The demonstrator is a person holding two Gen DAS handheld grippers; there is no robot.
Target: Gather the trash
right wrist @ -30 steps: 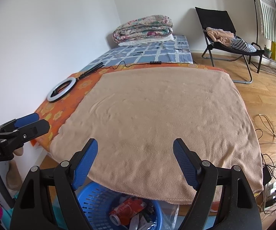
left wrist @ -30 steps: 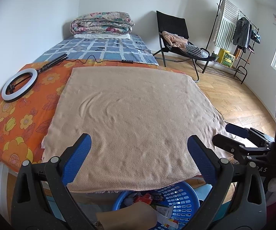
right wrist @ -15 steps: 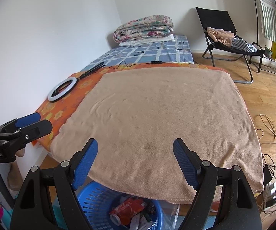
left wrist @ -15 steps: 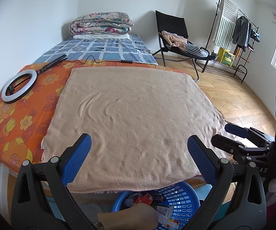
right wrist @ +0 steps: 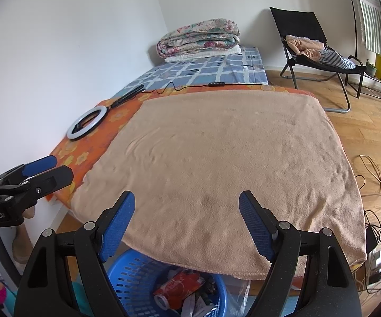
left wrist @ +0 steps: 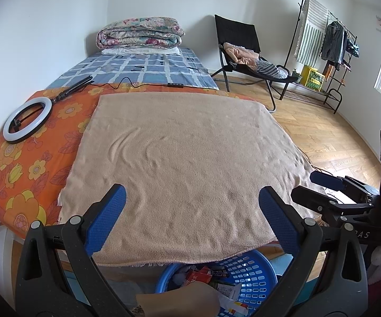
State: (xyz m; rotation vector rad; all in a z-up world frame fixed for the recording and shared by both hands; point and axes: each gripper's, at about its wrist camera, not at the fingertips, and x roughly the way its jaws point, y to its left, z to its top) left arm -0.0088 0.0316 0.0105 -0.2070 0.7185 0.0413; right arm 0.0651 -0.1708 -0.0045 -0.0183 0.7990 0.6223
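A blue plastic basket [left wrist: 253,272] [right wrist: 134,277] sits on the floor below the near edge of the bed and holds trash: a red crushed can [right wrist: 179,286], paper scraps [left wrist: 230,290] and a brown paper piece [left wrist: 179,298]. My left gripper [left wrist: 191,198] is open and empty, above the basket and the tan blanket's edge. My right gripper [right wrist: 186,206] is open and empty, held the same way. Each gripper shows at the side of the other's view, the right one [left wrist: 330,185] and the left one [right wrist: 42,169].
A tan blanket [left wrist: 185,158] covers the bed over an orange flowered sheet [left wrist: 18,163]. A ring light [left wrist: 27,121] lies at the left. Folded quilts [left wrist: 140,34] lie at the far end. A black chair [left wrist: 246,52], a clothes rack [left wrist: 327,42] and floor cables [right wrist: 375,179] stand right.
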